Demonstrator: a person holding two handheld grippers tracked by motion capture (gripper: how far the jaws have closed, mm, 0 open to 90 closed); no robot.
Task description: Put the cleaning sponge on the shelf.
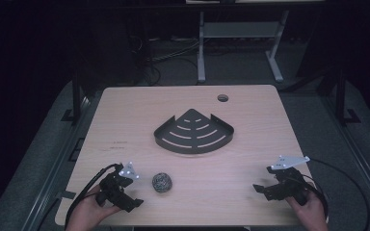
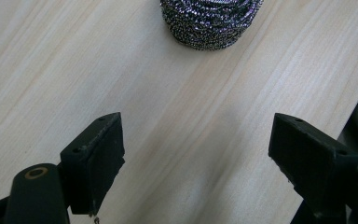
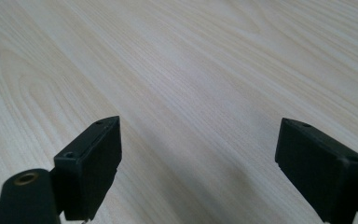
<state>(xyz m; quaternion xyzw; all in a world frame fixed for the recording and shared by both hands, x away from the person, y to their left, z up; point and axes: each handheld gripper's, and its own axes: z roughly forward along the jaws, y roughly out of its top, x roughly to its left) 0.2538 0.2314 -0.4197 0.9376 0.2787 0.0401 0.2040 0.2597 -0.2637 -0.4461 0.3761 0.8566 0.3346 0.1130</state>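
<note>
Left tool [image 2: 196, 154] spread, short of scourer [image 2: 210, 21]; springy ball could roll off desk [image 1: 125, 120] edge if nudged. Right tool [image 3: 198, 158] spread, idle.

Both grippers [image 1: 134, 195] [image 1: 265, 186] wide apart-jawed

We count one steel scouring ball [image 1: 162, 182] on the bench [image 1: 250, 187], and one dark corner rack [image 1: 193, 132] beyond the ball, toward the far edge. In the rack we count five curved slots. There are two tools: the left tool [image 1: 136, 191] just beside the ball, and the right tool [image 1: 259, 187] well apart from it. Each tool has two black jaws, standing wide apart. The bench has one round hole [image 1: 222, 98], behind the rack.
</note>
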